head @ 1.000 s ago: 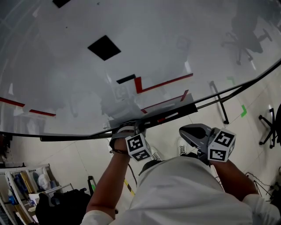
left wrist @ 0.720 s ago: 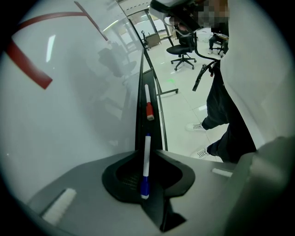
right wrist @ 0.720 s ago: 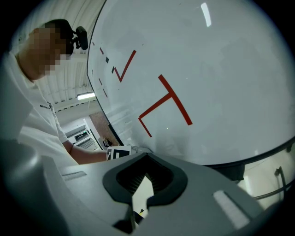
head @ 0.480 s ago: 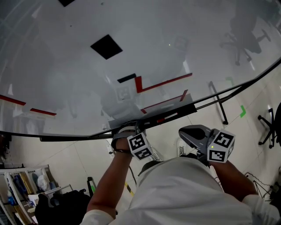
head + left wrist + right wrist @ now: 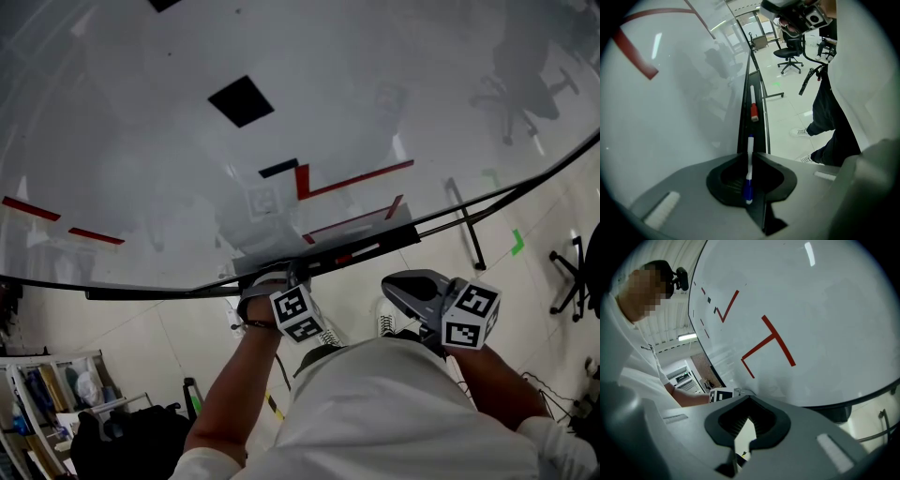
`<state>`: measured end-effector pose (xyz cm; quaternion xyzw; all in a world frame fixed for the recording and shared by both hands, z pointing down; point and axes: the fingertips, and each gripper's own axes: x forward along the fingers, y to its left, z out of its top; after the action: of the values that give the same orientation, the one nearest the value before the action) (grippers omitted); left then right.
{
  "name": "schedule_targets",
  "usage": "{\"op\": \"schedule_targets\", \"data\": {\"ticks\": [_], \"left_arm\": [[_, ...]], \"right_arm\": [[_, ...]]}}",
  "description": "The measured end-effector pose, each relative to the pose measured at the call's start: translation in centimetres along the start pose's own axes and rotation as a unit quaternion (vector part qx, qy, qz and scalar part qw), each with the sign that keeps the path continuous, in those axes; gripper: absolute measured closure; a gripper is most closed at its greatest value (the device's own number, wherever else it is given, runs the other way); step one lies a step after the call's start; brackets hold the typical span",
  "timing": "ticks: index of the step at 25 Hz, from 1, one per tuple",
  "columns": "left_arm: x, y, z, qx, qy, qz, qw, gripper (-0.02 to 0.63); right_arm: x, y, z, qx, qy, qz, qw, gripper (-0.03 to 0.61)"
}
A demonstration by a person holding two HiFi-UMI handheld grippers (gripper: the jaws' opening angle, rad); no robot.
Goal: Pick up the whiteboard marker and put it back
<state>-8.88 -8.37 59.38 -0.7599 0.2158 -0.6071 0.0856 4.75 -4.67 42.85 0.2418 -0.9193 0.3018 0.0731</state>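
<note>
**Left gripper view: claw shut on the blue-capped marker over the board's tray**

The whiteboard marker (image 5: 749, 168) sits lengthwise in the seam of the left claw (image 5: 750, 157); its blue cap points back toward the camera and its white barrel sticks out past the claw's tips. The jaws are closed together on it, gripping it from both sides. It lies in line with the black tray (image 5: 743, 140) directly beneath and ahead of the claw; whether it touches the tray cannot be told.

Farther ahead of the claw along the same tray lies a red-capped marker (image 5: 753, 107), well apart from the gripped one. To the claw's left the whiteboard (image 5: 670, 122) rises, with red lines (image 5: 642, 70) drawn on it above the claw; to the claw's right are pale floor (image 5: 787, 112) and the person's dark trouser legs (image 5: 832, 126). Far ahead an office chair (image 5: 790, 51) stands on the floor.

In the right gripper view the right claw (image 5: 749, 404) has its jaws together with nothing between them; only a sliver of light floor shows through the seam. Ahead of and above this claw the whiteboard fills the view with more red lines; just past its tips, to the left, the left claw's marker cube (image 5: 721, 394) shows on the person's outstretched arm.

In the head view the left claw is up against the tray at the board's lower edge; the right claw hangs back from it, over the floor.
</note>
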Motion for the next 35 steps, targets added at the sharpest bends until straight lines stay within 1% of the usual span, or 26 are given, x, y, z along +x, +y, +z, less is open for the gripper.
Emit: {"op": "schedule_targets", "data": {"ticks": [8, 10, 12, 15, 17, 21, 23, 27, 32, 33, 34, 35], "left_arm": [[-0.8, 0.3, 0.3, -0.02, -0.012, 0.005, 0.9997, 0.566], [-1.5, 0.7, 0.7, -0.045, -0.03, 0.007, 0.9985, 0.566], [-2.4, 0.9, 1.1, -0.099, -0.06, -0.003, 0.9932, 0.566], [-3.6, 1.4, 1.4, -0.176, -0.104, -0.012, 0.9789, 0.566], [-4.5, 1.8, 1.5, -0.211, -0.128, -0.011, 0.9691, 0.566], [-5.7, 2.1, 1.8, -0.242, -0.155, -0.013, 0.9578, 0.566], [-6.1, 2.2, 2.0, -0.266, -0.172, -0.021, 0.9482, 0.568], [-7.0, 2.5, 2.2, -0.331, -0.212, -0.041, 0.9187, 0.568], [-8.4, 2.4, 2.2, -0.4, -0.253, -0.064, 0.8784, 0.568], [-8.6, 2.3, 2.2, -0.41, -0.259, -0.067, 0.872, 0.568], [-8.8, 2.3, 2.2, -0.416, -0.264, -0.068, 0.8674, 0.568], [-8.9, 2.3, 2.2, -0.42, -0.267, -0.067, 0.8647, 0.568]], "right_arm": [[0.3, 0.0, 0.0, 0.001, 0.002, 0.003, 1.0, 0.577], [0.5, 0.0, 0.1, 0.001, 0.002, 0.004, 1.0, 0.577], [0.6, 0.0, 0.1, 0.001, 0.001, 0.004, 1.0, 0.577], [0.6, -0.1, 0.0, 0.002, 0.002, 0.005, 1.0, 0.577], [0.7, -0.2, 0.0, 0.002, 0.002, 0.005, 1.0, 0.577], [0.8, -0.2, 0.1, 0.002, 0.004, 0.004, 1.0, 0.577], [0.9, -0.2, 0.2, 0.002, 0.004, 0.005, 1.0, 0.577], [1.2, -0.3, 0.2, 0.002, 0.006, 0.007, 1.0, 0.577], [1.4, -0.4, 0.2, 0.003, 0.008, 0.007, 1.0, 0.577], [1.5, -0.4, 0.2, 0.003, 0.009, 0.007, 1.0, 0.577], [1.5, -0.4, 0.2, 0.003, 0.01, 0.007, 1.0, 0.577], [1.6, -0.4, 0.2, 0.003, 0.01, 0.007, 1.0, 0.577]]}}
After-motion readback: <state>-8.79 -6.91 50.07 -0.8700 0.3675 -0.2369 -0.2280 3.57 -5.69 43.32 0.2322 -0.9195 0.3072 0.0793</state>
